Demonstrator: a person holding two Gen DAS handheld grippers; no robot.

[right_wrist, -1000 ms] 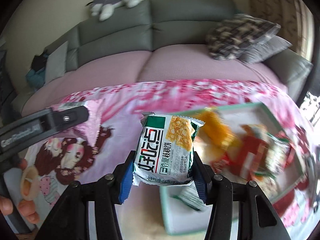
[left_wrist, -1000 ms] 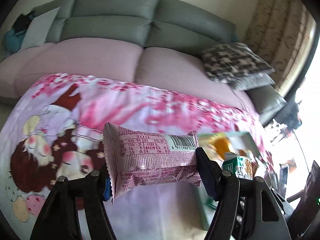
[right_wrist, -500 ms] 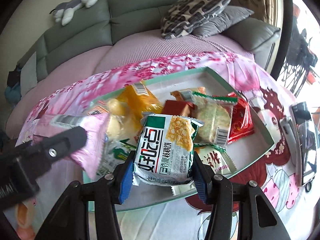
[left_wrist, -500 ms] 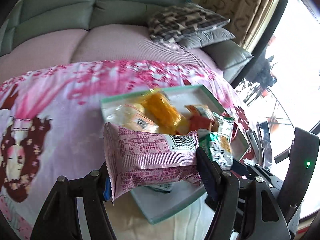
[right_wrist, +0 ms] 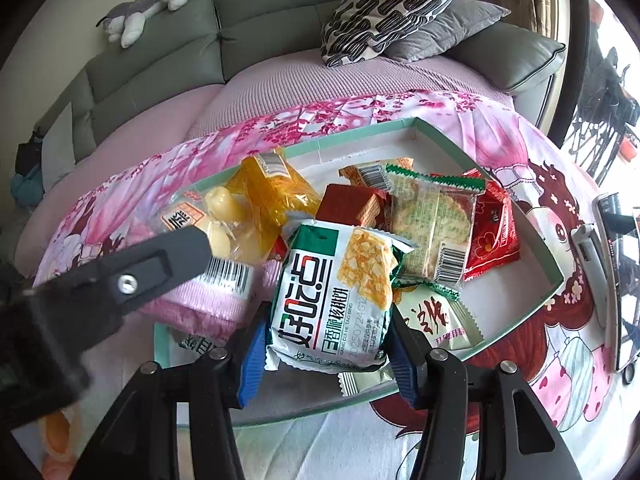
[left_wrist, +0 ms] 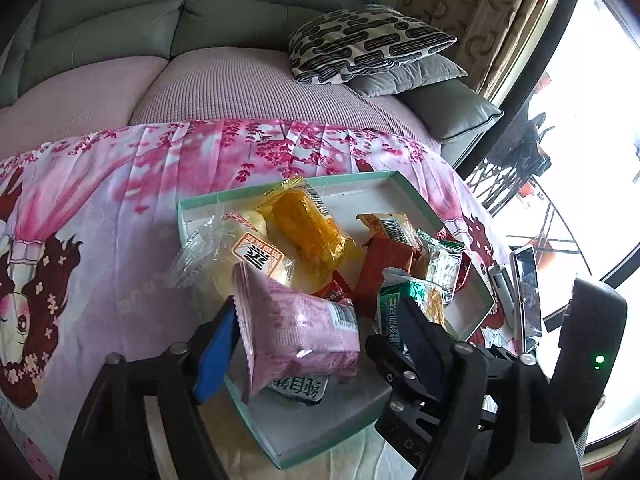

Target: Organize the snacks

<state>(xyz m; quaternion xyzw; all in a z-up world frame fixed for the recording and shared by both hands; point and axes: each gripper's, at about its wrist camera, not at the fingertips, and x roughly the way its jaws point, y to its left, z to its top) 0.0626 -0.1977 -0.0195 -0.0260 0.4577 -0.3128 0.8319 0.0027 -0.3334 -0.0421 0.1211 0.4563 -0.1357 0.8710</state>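
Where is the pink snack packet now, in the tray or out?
In: the pink snack packet lies tilted over the tray on other packets, left tool opening around it.

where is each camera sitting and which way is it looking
Left wrist: rides on the left gripper, looking down along its opening jaws at the pink packet between them, over the tray; the right gripper's body is at right.
Right wrist: rides on the right gripper, looking down at the green-and-white packet its jaws clamp; a left gripper finger crosses from the left.
Shared: tray, both packets, patterned cushion, sofa, pink printed cloth.
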